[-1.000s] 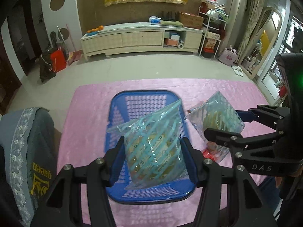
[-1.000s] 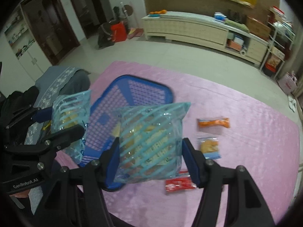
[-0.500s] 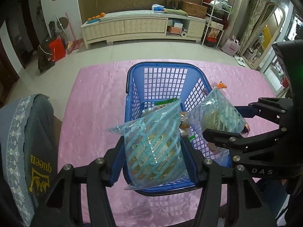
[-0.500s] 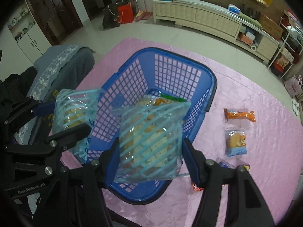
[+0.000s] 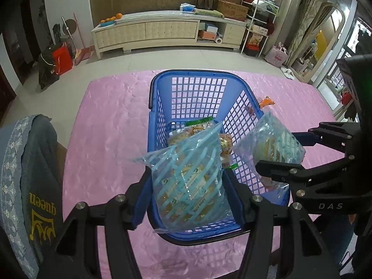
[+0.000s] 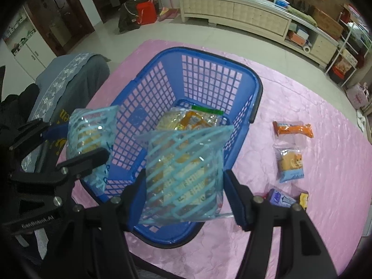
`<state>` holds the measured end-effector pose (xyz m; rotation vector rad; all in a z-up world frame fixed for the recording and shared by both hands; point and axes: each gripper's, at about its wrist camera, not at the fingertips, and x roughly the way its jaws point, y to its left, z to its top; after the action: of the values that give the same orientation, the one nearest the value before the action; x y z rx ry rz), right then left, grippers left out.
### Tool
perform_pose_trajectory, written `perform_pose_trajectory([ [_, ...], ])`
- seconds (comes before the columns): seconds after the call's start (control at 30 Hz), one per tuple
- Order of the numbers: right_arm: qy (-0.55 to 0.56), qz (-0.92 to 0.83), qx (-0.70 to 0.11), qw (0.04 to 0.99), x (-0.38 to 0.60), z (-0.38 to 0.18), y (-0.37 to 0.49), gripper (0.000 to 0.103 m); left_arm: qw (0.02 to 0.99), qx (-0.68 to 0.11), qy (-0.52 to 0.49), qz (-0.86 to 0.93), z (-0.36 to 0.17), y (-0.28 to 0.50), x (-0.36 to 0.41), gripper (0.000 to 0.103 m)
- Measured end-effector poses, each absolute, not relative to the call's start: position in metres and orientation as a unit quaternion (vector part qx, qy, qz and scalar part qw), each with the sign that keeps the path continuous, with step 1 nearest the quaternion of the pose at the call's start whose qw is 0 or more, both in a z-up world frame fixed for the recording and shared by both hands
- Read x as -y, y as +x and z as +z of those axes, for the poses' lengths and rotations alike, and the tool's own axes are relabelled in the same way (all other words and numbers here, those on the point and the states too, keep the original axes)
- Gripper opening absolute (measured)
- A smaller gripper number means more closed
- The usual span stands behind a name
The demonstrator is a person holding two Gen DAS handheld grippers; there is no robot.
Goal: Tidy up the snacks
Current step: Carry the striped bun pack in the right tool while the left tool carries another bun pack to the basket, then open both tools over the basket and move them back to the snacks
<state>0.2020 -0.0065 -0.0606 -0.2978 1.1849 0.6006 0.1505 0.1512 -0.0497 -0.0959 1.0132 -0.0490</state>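
Two striped snack bags hang over a blue basket [image 5: 162,97], each pinched in its own hand-held gripper, at the point in the tidy-up where both look ready to drop in. The left hand-held gripper [image 5: 188,186] clamps the left bag [image 5: 186,176] by its flat sides, so the bag hangs tilted over the near end of the basket. The right hand-held gripper [image 6: 183,186] grips the right bag [image 6: 186,169] the same way, its blue pads [image 6: 237,200] pressing the bag's edges; its jaws have just been opening a little, yet the bag sits between them and has not fallen.

In the left view the right bag [image 5: 269,146] hangs over the basket's right wall. In the right view the left bag [image 6: 90,134] hangs at the left wall, partly outside the rim. Holding each bag by its sides probably leaves the bottom free to slide down among the packets [image 6: 188,121] already lying on the basket floor.

The basket [image 6: 204,55] stands on a bench under a pink cloth [image 6: 302,93]. To its right, well apart from it, wait an orange packet [image 6: 293,129], a blue cake packet [image 6: 289,162] and a dark bar [image 6: 280,197] just beside the right jaw, probably next to go in. A grey cloth [image 5: 28,174] lies draped at the bench's left edge.
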Motion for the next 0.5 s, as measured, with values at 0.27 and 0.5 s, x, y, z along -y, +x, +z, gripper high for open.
perform_pose_trajectory([
  [0.27, -0.13, 0.273, -0.526, 0.795, 0.029, -0.048, 0.195, 0.09, 0.884, -0.465, -0.044, -0.03, -0.038, 0.136, -0.151, 0.076],
  [0.5, -0.112, 0.263, -0.51, 0.811, 0.069, -0.031, 0.189, 0.091, 0.899, -0.435, -0.017, -0.05, -0.019, 0.119, -0.124, 0.079],
])
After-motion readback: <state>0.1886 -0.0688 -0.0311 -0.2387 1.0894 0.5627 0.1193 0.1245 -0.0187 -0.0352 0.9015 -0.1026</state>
